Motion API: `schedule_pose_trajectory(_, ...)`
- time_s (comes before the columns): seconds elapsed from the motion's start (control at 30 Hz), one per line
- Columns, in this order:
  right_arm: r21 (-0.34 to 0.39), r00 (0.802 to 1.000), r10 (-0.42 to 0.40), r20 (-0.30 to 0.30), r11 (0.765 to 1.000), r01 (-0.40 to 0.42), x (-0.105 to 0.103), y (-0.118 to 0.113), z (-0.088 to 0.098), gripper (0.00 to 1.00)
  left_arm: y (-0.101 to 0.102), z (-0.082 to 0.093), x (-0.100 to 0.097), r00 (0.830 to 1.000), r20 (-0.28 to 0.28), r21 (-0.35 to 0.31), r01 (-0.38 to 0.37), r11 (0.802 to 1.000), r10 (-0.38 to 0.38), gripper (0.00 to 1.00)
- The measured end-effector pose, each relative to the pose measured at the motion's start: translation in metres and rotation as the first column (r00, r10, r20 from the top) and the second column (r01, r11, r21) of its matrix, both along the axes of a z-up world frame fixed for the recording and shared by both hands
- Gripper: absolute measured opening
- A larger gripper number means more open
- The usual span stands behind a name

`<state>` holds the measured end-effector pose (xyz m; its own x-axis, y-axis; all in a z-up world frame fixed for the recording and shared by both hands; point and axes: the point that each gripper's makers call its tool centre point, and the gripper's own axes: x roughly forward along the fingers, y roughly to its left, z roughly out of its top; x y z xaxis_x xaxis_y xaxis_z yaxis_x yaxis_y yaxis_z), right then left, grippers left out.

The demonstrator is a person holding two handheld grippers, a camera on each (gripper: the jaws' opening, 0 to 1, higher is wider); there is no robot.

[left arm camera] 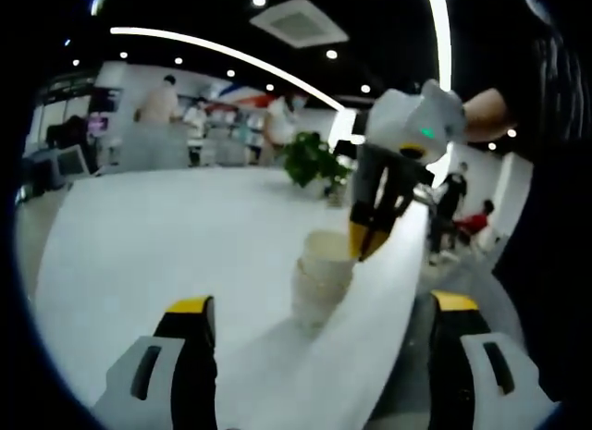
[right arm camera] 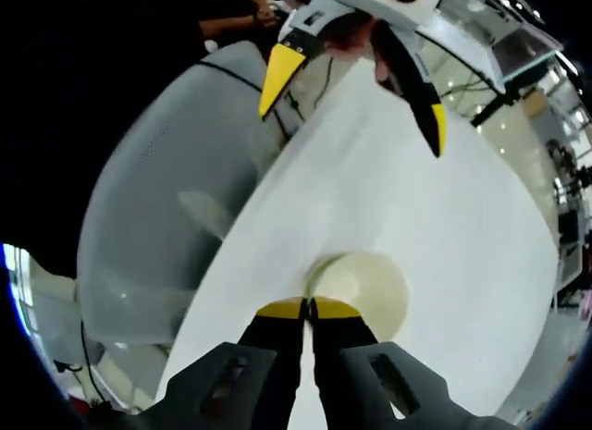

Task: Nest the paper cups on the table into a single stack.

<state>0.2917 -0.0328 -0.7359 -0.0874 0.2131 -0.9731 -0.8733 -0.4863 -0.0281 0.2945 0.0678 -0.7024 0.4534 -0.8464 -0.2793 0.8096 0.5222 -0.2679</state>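
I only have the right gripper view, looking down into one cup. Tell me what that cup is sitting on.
Observer: In the left gripper view it is the top cup of a stack of nested white paper cups, with several rims showing below it.
Operator: Give me the stack's place on the table.
Observer: It stands upright close to the edge of the white table.
Operator: Now describe my right gripper from that side.
Observer: The right gripper reaches down from above, its yellow-tipped jaws shut on the top cup's rim.
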Motion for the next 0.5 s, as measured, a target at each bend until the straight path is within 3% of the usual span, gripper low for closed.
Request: schedule_pose_trajectory(0.5,0.016,0.999,-0.029,-0.023,0.999,0.029,-0.0016,0.001,-0.0103,0.08,0.0016,-0.0003,0.0005,1.0,-0.004,-0.004,-0.012,1.0,0.012,0.94)
